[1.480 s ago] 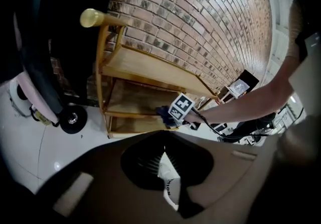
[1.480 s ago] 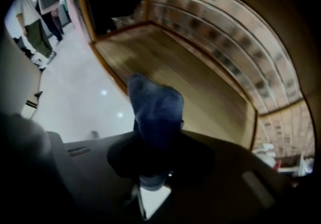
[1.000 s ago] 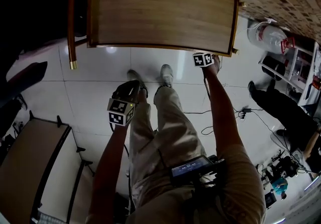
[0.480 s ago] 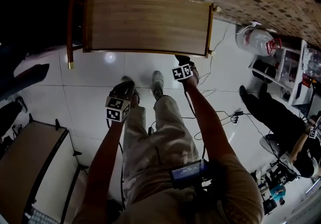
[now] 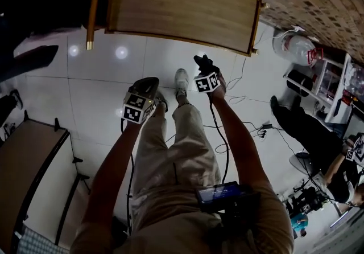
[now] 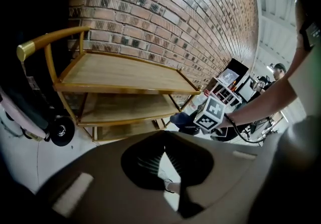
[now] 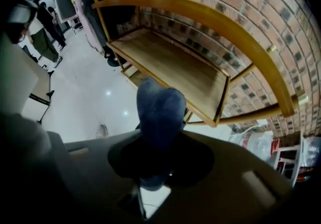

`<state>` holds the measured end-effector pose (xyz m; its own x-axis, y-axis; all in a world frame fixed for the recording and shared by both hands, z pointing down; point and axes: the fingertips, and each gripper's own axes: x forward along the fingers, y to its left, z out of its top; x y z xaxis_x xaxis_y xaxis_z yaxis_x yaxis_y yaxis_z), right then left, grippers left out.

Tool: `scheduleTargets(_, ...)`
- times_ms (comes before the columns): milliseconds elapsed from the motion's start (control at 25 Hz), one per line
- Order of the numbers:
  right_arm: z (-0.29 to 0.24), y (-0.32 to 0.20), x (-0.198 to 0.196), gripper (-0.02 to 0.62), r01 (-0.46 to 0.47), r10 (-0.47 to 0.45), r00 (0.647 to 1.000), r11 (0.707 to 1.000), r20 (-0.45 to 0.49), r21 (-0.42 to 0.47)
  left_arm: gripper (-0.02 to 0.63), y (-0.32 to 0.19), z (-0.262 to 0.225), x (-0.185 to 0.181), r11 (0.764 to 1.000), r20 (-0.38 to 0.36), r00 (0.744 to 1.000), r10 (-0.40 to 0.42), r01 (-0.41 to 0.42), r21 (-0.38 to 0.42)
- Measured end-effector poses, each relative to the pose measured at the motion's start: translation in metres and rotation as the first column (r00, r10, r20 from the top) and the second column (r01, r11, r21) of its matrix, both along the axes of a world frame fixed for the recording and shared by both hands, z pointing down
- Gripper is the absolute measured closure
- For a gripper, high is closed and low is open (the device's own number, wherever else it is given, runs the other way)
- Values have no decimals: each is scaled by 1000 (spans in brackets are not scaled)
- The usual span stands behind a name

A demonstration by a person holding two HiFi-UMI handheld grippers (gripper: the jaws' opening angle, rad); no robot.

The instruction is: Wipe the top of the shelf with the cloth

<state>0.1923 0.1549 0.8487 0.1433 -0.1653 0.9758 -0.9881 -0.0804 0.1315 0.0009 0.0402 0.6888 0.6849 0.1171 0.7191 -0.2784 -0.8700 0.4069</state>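
The wooden shelf (image 5: 182, 11) stands against the brick wall, and its top board is bare (image 6: 120, 72) (image 7: 170, 62). My right gripper (image 5: 203, 72) (image 7: 160, 137) is shut on a blue cloth (image 7: 160, 110) that bulges out past the jaws. In the head view the cloth (image 5: 202, 63) is a dark lump over the floor, short of the shelf's front edge and below its right half. My left gripper (image 5: 144, 85) (image 6: 161, 141) hangs lower left, over the floor by the person's shoe. Its jaws meet at the tips with nothing between them.
A brick wall (image 6: 165, 12) runs behind the shelf. The shelf has lower boards (image 6: 120, 110) and a black wheel (image 6: 61, 131). A table (image 5: 25, 179) stands at the left. Cables (image 5: 244, 127) lie on the white floor. A seated person (image 5: 310, 125) and a white bag (image 5: 293, 45) are at the right.
My right gripper has drawn back with the cloth from the shelf's front right corner to above the floor. The left gripper has barely moved. The head view has shifted.
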Motion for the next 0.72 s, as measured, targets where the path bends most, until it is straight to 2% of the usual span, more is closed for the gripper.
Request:
scheduleTargets(200, -2, -44, -31, 499, 62, -61, 998, 997, -13, 45, 604, -18, 22, -33, 999, -23, 999, -32, 33, 22)
scheduleTargets(400, 31, -94, -77, 499, 124, -127, 992, 988, 20, 96, 604, -51, 73, -61, 986, -45, 988, -148, 151, 69)
scheduleTargets(600, 90, -141, -113, 499, 222, -230, 972, 964, 40, 147, 604, -83, 160, -55, 955, -93, 955, -281, 288, 70)
scheduleTargets(720, 130, -156, -124, 499, 250, -263, 963, 956, 64, 155, 604, -96, 188, -40, 951, -140, 949, -281, 296, 94)
